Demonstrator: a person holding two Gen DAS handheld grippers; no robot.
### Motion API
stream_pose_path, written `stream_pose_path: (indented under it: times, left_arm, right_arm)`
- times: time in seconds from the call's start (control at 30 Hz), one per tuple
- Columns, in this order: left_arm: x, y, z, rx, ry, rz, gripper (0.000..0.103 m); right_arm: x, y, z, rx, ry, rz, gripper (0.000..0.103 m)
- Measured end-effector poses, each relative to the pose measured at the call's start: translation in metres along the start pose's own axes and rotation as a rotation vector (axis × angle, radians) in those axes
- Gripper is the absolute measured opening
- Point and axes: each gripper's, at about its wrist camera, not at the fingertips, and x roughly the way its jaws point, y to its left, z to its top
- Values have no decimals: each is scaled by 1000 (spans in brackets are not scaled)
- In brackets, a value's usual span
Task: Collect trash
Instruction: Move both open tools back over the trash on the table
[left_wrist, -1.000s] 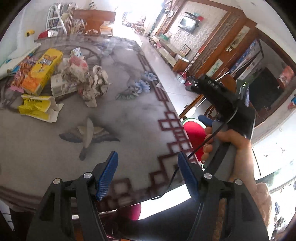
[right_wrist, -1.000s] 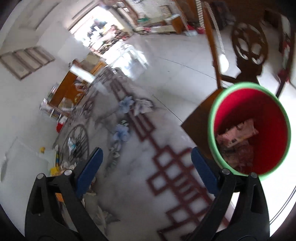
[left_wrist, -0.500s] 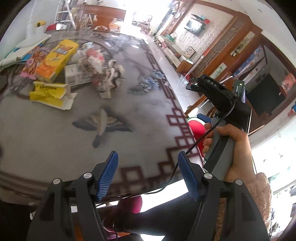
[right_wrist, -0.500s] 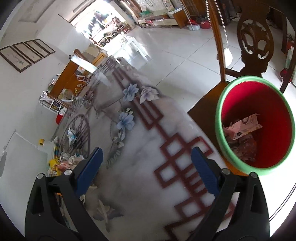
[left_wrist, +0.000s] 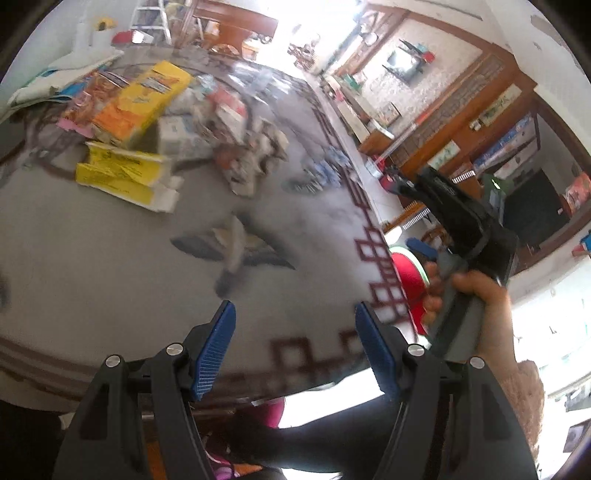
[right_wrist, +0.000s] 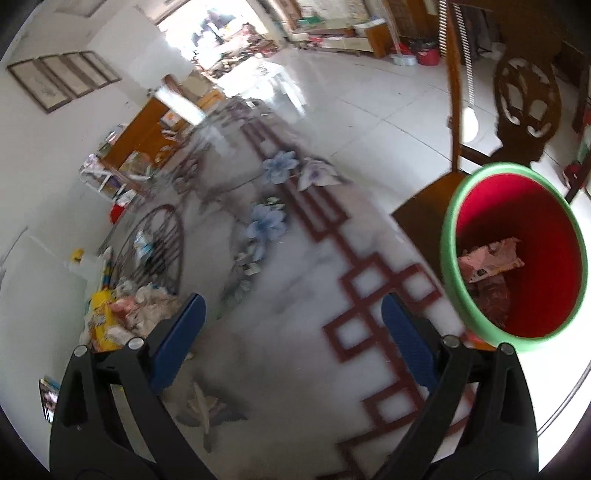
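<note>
Right wrist: bin (right_wrist: 448, 266) beside table (right_wrist: 280, 354) edge.

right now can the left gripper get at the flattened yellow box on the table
Probably yes. The left gripper has its jaws open and empty, and the bare table lies between it and the flattened yellow box. Nothing blocks that path, though it looks some way off across the table.
</note>
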Motion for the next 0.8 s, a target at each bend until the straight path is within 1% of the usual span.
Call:
stream_pose_path:
  times: [0.07, 0.17, 0.23, 0.3, 0.37, 0.4, 0.47, 0.53, 0.63, 0.73, 0.8]
  left_arm:
    - [-1, 16, 8, -6, -16, 33, 64]
    - [2, 41, 21, 5, -10, 85, 64]
    - [2, 56, 30, 50, -12, 127, 64]
    - [5, 69, 42, 146, -2, 185, 65]
    - [9, 81, 53, 207, 14, 230, 65]
    - [10, 88, 58, 219, 19, 244, 65]
    - [10, 106, 65, 186, 23, 246, 65]
    - [10, 126, 67, 117, 28, 225, 65]
    - [14, 141, 64, 51, 20, 225, 65]
    - [20, 132, 69, 87, 18, 232, 65]
    - [28, 117, 80, 163, 5, 231, 66]
  right_arm:
    - [-3, 14, -2, -44, -10, 16, 95]
    - [-3, 37, -6, -129, -19, 30, 95]
    - [3, 52, -8, -180, -4, 27, 95]
    - [9, 60, -10, -200, 16, 30, 95]
    - [15, 69, -11, -211, 37, 43, 95]
    - [18, 74, -12, -221, 42, 52, 95]
    - [22, 82, -14, -252, 46, 50, 95]
    - [27, 89, -16, -276, 56, 42, 95]
    - [35, 96, -20, -306, 78, 37, 95]
    - [42, 105, -25, -327, 102, 41, 95]
    - [41, 109, -28, -339, 111, 58, 95]
